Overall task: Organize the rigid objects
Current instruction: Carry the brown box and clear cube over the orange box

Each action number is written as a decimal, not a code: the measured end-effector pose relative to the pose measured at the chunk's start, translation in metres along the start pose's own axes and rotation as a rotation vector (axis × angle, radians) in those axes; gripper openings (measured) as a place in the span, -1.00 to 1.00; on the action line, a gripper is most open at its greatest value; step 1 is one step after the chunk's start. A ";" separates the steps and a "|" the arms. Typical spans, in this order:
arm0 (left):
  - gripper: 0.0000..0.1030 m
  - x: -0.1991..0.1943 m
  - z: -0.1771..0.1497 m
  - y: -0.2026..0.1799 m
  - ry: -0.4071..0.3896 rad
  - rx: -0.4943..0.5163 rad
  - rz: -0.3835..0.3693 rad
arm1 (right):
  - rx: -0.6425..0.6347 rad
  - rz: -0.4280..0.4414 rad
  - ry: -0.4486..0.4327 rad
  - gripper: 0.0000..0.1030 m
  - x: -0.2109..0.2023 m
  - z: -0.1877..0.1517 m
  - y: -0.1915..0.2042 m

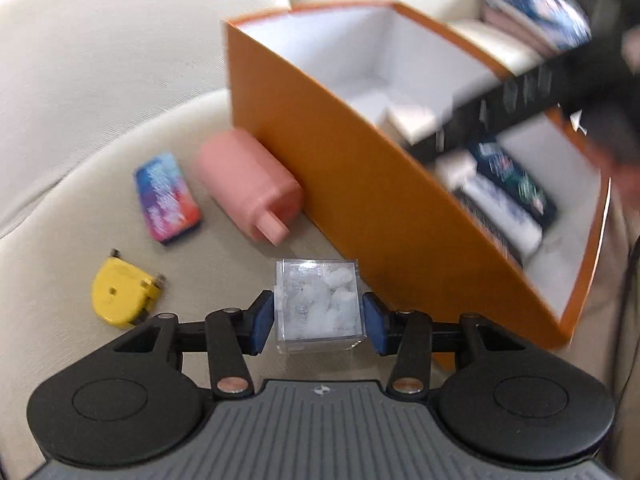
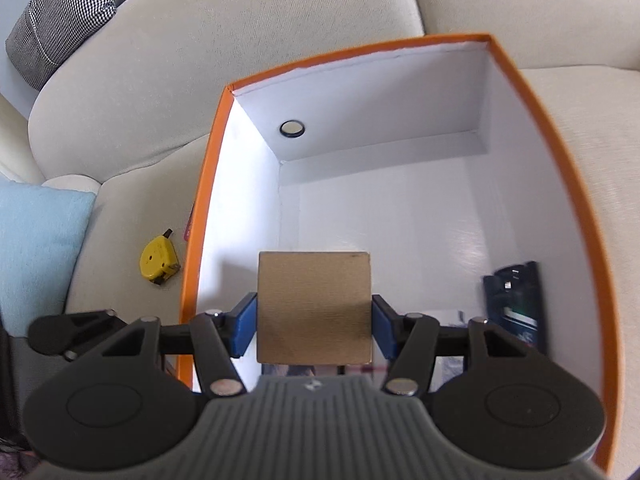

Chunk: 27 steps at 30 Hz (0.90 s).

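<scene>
A clear plastic cube (image 1: 320, 300) with white bits inside rests on the beige sofa seat beside the orange box (image 1: 320, 152). My left gripper (image 1: 319, 322) is shut on the cube, a blue pad against each side. A pink cylinder (image 1: 248, 188), a colourful small pack (image 1: 166, 198) and a yellow tape measure (image 1: 120, 292) lie further left on the seat. My right gripper (image 2: 314, 330) is shut on a brown block (image 2: 314, 308), held above the white inside of the orange box (image 2: 208, 200). A dark blue pack (image 2: 514, 304) leans inside at the right.
The box holds several flat packs (image 1: 500, 216) and a white piece (image 1: 412, 118). A dark blurred shape (image 1: 560, 88) crosses above the box. The yellow tape measure (image 2: 159, 258) lies left of the box. A checked cushion (image 2: 60, 20) and a light blue cushion (image 2: 36, 248) sit at the left.
</scene>
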<state>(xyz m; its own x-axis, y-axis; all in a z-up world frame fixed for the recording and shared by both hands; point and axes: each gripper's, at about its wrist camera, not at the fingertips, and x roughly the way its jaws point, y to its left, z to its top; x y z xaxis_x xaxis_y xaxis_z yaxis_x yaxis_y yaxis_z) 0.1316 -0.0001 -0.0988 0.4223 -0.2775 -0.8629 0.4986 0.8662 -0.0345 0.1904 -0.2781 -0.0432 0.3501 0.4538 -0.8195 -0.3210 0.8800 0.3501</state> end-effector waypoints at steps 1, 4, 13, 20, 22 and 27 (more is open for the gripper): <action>0.05 -0.004 0.003 0.004 -0.015 -0.013 0.005 | -0.001 0.007 0.009 0.16 0.005 0.002 0.001; 0.05 -0.016 0.015 0.013 -0.054 -0.025 0.030 | -0.003 0.024 0.033 0.16 0.019 0.006 0.001; 0.05 -0.043 0.044 0.027 -0.140 -0.054 0.040 | 0.023 0.097 0.124 0.21 0.042 0.009 -0.008; 0.05 -0.047 0.062 0.017 -0.177 -0.010 0.033 | 0.032 0.115 0.110 0.11 0.036 0.009 -0.009; 0.05 -0.050 0.065 0.014 -0.186 -0.003 0.031 | 0.035 0.103 0.105 -0.12 0.036 0.009 -0.010; 0.05 -0.052 0.077 0.002 -0.201 0.028 0.017 | -0.043 0.087 0.127 -0.36 0.038 0.011 -0.006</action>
<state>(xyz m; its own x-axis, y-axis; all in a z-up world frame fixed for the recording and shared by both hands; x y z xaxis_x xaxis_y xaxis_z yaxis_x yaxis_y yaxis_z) 0.1688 -0.0154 -0.0149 0.5720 -0.3423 -0.7454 0.5093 0.8606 -0.0044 0.2157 -0.2648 -0.0713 0.2064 0.5043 -0.8385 -0.3835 0.8301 0.4048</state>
